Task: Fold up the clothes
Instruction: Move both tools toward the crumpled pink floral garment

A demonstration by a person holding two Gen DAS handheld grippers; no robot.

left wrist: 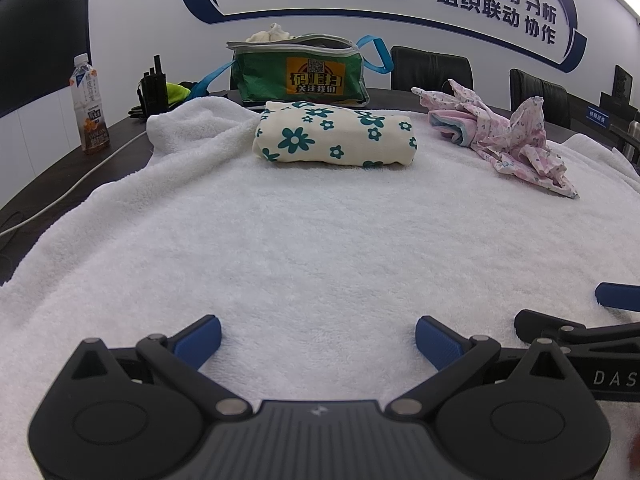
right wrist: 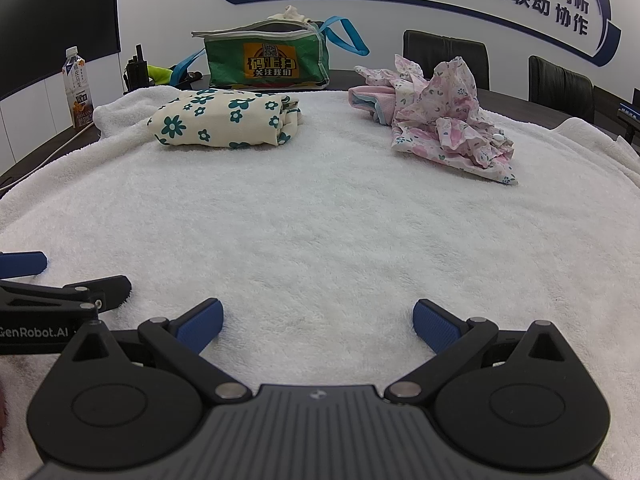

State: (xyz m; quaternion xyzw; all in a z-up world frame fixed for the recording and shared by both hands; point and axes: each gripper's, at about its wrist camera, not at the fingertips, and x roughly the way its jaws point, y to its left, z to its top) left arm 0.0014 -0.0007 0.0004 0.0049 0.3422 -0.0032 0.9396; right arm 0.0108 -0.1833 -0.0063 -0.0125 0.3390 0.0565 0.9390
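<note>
Two garments on one white terry towel, which covers most of a dark table.

Green tote bag: behind the towel's far edge, open-topped, cream cloth showing at its mouth.

Cream garment with teal flowers: far left of the towel, already folded into a thick, squared bundle, long axis across the view.

Pink floral garment: far right of the towel, crumpled in a loose heap with one corner trailing toward the near right edge. Its run is roughly diagonal, from far left to near right.

Drink bottle: upright on the table, left of the towel.

Left gripper: low over the near towel, blue fingers spread wide, holding nothing.

Right gripper: just beside the left, likewise spread and empty.

Bearing: the pink heap lies ahead and to the right of both grippers, well apart from each; the right gripper is judged the nearer. If the heap is next, the trailing corner is the closest hold.
</note>
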